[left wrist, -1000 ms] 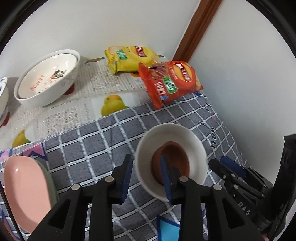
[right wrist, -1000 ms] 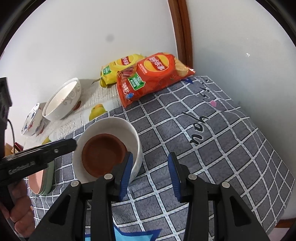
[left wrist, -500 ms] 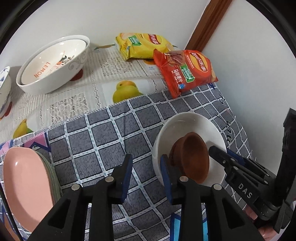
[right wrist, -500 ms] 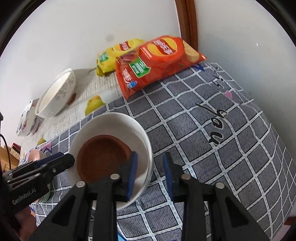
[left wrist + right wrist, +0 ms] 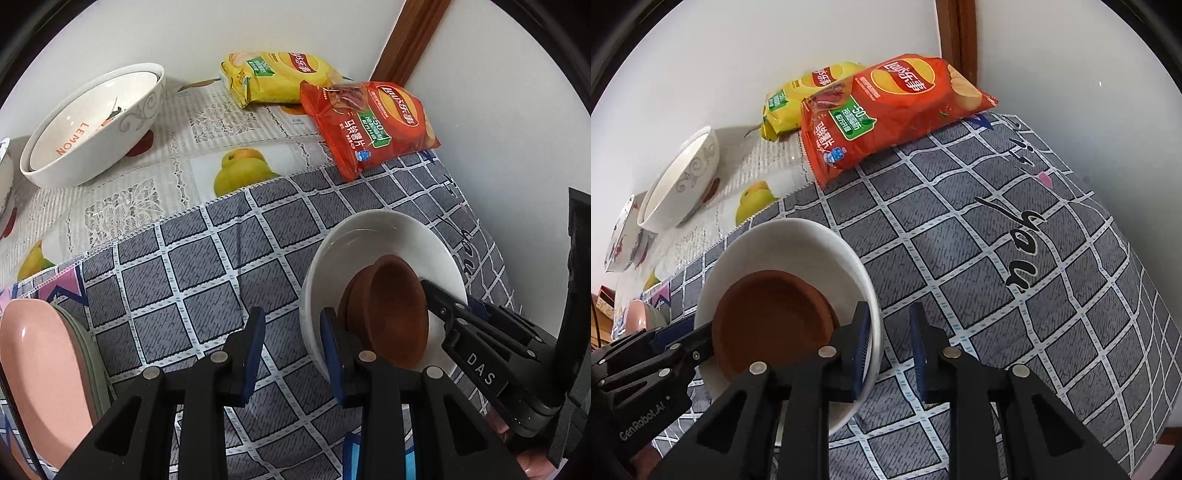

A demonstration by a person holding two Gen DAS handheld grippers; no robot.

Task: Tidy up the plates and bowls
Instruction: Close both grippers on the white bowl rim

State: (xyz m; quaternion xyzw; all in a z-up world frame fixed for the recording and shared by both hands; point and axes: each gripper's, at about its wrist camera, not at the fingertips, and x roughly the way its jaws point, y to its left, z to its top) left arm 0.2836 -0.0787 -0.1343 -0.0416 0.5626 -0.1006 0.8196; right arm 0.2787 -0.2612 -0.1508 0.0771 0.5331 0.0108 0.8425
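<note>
White bowl (image 5: 373, 236) sits on grey checked cloth (image 5: 207, 280), brown bowl (image 5: 395, 314) nested inside it, tilted up on edge in the left wrist view. Left gripper (image 5: 291, 347) straddles the near rim of the white bowl: one blue pad outside on the cloth side, the other inside against the brown bowl; jaws spread, gap visible, not clenched on anything. Right gripper (image 5: 888, 343) does the same at the opposite rim: left pad inside the white bowl beside the brown bowl, right pad outside over the cloth; jaws parted; cannot tell if the pads touch the rim.

Pink plate (image 5: 40, 376) stacked on a green plate (image 5: 94, 354) at the left edge of the cloth, well apart from the white bowl. Large lemon-print bowl (image 5: 92, 122) rests on the fruit-pattern cloth (image 5: 155, 184) near the wall, another bowl nested in it. Patterned bowl (image 5: 622, 236) further left, partly cut off. Red chip bag (image 5: 890, 107) overlaps the far edge of the grey cloth, yellow chip bag (image 5: 280, 74) just behind it, touching. Wooden door frame (image 5: 413, 40) in the corner.
</note>
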